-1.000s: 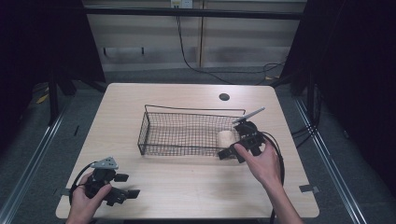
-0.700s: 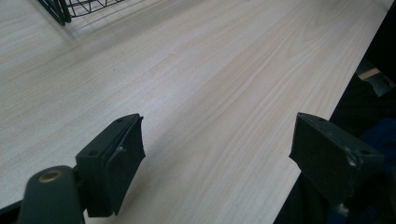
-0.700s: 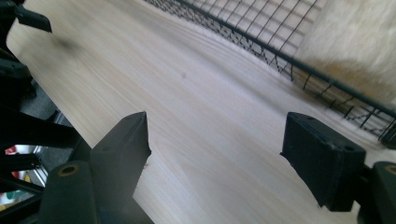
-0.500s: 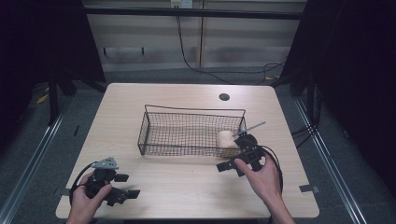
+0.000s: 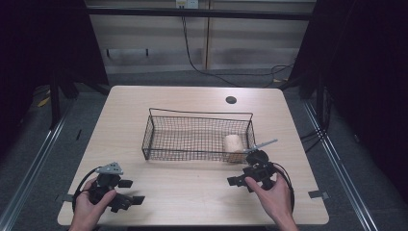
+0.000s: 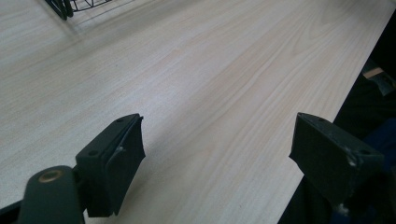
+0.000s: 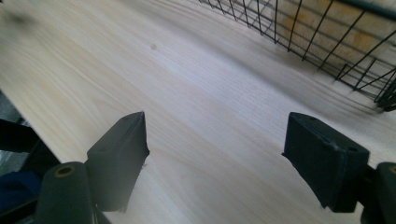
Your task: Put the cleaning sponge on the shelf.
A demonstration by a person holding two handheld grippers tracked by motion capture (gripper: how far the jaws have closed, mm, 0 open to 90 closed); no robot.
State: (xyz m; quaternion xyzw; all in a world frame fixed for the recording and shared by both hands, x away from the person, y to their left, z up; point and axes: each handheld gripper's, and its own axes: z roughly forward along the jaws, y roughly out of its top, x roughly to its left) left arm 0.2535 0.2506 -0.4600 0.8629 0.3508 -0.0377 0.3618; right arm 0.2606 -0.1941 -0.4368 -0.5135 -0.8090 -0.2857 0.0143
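The roll (image 5: 233, 145), a pale beige cylinder that looks like a bread roll or a similar soft piece, stands in the right end of the wire basket (image 5: 192, 126), close to the right wall and the near wall. In the right gripper view it shows as a blurred tan shape behind the mesh (image 7: 327, 23).

My judgement is that it is light and somewhat soft, so a strong squeeze could dent it; the surface seems matt and not slippery. The best place to take hold is probably across its round sides near the middle, coming from above, because the near wall of the basket stands between it and anything approaching low over the counter (image 5: 192, 192). The basket itself is stiff wire and light, and it may slide if it is pushed.

The right gripper (image 5: 239, 181) rests low over the counter just in front of the right near corner of the basket, apart from the roll. Its jaws stand wide apart with nothing between them, only bare wood.

The left gripper (image 5: 129, 191) is at the near left corner of the counter, well apart from the basket. Its jaws are also wide apart and empty, and it looks across the counter toward the near edge.
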